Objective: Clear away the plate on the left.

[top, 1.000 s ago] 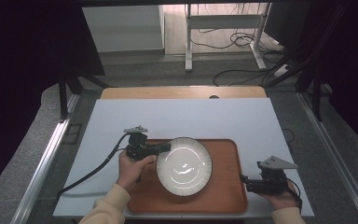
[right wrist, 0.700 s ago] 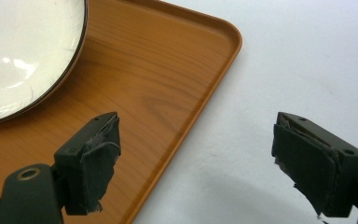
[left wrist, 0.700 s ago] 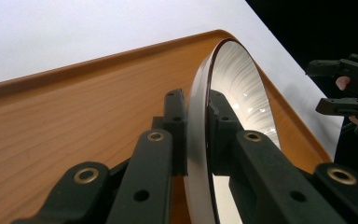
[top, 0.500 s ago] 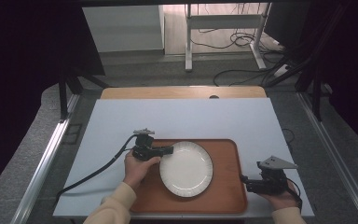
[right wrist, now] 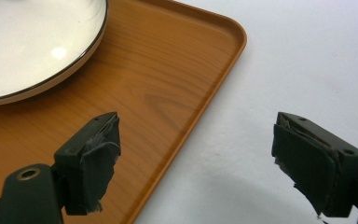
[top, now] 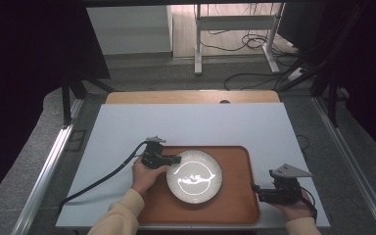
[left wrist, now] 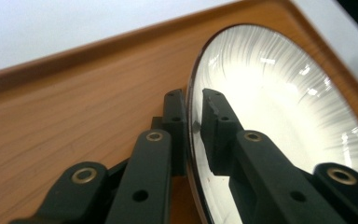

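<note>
We see a white table point(top: 191, 122) carrying a wooden tray point(top: 237, 196), and on the tray's left half lies a white plate point(top: 194, 176). Our left gripper point(left wrist: 193, 109) is clamped on the plate's near-left rim, one jaw above and one beneath; we judge the plate is being carried or shifted. Our right gripper point(right wrist: 196, 158) gapes wide over the tray's right edge, empty. Next we need a steady, level move.

Fixed overhead view down the table point(top: 191, 122); gripper cameras close along their jaws, sharing the tray point(top: 235, 196)
</note>
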Motion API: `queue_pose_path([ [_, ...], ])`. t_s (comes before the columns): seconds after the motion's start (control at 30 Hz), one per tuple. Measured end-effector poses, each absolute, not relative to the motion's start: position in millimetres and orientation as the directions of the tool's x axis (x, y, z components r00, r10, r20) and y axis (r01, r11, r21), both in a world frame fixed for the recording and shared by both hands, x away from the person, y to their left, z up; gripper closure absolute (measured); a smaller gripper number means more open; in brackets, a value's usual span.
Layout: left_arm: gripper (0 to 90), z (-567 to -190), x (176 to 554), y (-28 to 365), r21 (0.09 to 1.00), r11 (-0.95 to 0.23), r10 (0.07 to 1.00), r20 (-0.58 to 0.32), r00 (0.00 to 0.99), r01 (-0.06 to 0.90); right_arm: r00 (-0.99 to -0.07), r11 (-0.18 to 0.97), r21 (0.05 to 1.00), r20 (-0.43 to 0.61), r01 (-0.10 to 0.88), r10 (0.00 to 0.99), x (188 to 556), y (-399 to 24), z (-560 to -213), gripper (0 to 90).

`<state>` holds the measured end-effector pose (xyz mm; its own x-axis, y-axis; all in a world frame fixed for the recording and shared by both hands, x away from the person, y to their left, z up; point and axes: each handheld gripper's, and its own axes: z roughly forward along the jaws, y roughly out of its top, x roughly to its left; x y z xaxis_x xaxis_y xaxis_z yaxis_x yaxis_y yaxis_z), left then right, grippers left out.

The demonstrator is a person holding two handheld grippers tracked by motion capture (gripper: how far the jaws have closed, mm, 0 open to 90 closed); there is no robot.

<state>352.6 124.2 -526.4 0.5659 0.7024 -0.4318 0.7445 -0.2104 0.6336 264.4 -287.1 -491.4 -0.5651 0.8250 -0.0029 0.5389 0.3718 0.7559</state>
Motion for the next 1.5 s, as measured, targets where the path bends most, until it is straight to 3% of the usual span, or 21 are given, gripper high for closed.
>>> queue_pose_path([
  [0.47,75.4,-532.2,359.0,124.7,0.638,-0.247,0.681,-0.421,0.599,0.729,-0.576,0.379,0.753,0.0,0.537,0.817,266.0,-286.0,-492.6,15.9],
  [0.63,47.3,-521.8,357.5,128.3,0.667,-0.224,0.701,-0.396,0.593,0.71,-0.578,0.373,0.756,0.008,0.538,0.816,267.4,-287.2,-492.3,15.9],
  [0.8,42.0,-496.9,341.2,143.3,0.694,-0.231,0.707,-0.362,0.607,0.682,-0.579,0.373,0.757,0.01,0.537,0.815,265.5,-288.5,-492.6,15.9],
  [0.87,35.7,-488.4,331.1,151.3,0.711,-0.233,0.719,-0.334,0.61,0.664,-0.574,0.363,0.763,0.013,0.535,0.819,261.1,-290.8,-490.9,15.9],
  [1.5,29.3,-459.8,241.6,230.5,0.761,-0.226,0.833,-0.173,0.526,0.608,-0.582,0.373,0.766,0.002,0.524,0.813,262.5,-284.9,-490.6,15.7],
])
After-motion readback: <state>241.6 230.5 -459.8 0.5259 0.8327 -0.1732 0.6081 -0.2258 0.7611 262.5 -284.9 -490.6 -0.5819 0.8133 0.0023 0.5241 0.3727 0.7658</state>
